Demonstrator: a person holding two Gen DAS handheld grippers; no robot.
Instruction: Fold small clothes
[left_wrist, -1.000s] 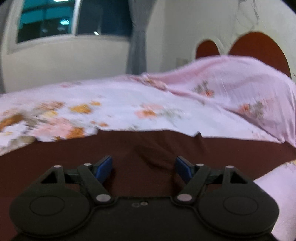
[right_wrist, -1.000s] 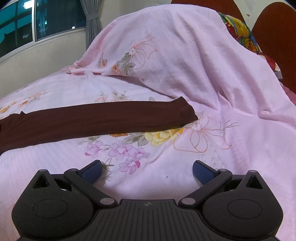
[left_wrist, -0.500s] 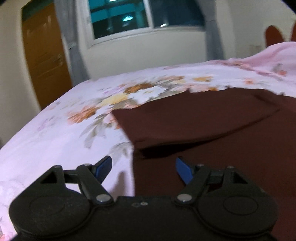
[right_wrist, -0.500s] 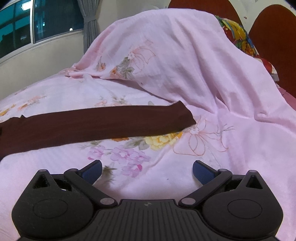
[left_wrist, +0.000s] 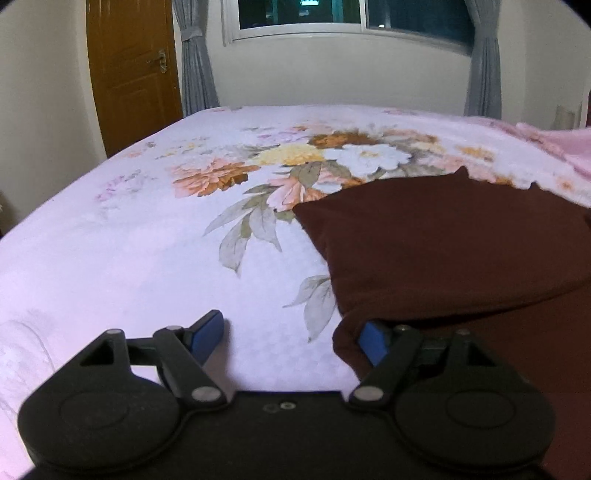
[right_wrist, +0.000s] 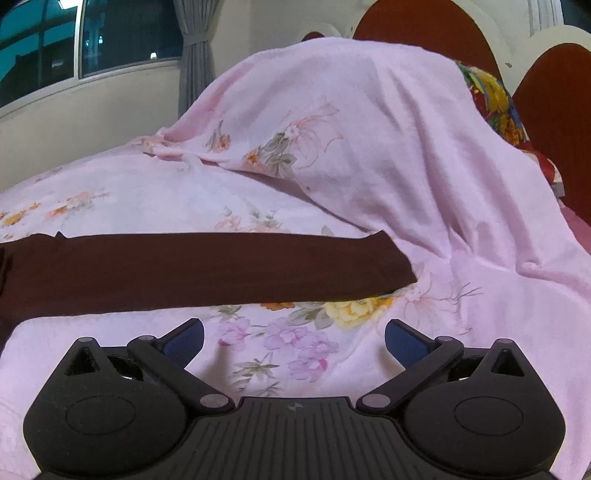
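A dark maroon garment (left_wrist: 454, 243) lies flat on the pink floral bedsheet (left_wrist: 122, 258), with one part folded over the rest. My left gripper (left_wrist: 291, 338) is open low over the sheet at the garment's left edge; its right pad (left_wrist: 373, 341) sits just over the cloth's hem and nothing is pinched. In the right wrist view a long maroon sleeve (right_wrist: 207, 271) stretches across the bed, ending at a cuff on the right. My right gripper (right_wrist: 293, 339) hangs open above the flowered sheet, just short of the sleeve.
A pink sheet draped over a heap (right_wrist: 369, 140) rises at the head of the bed before red headboards (right_wrist: 424, 22). A colourful cloth (right_wrist: 491, 99) peeks out beside it. A brown door (left_wrist: 133, 70), window (left_wrist: 351, 14) and grey curtains (left_wrist: 195, 55) line the far wall.
The left gripper has swung left from over the garment's middle to its left edge, bringing door and window into view. The right gripper has risen slightly, still open, facing the sleeve.
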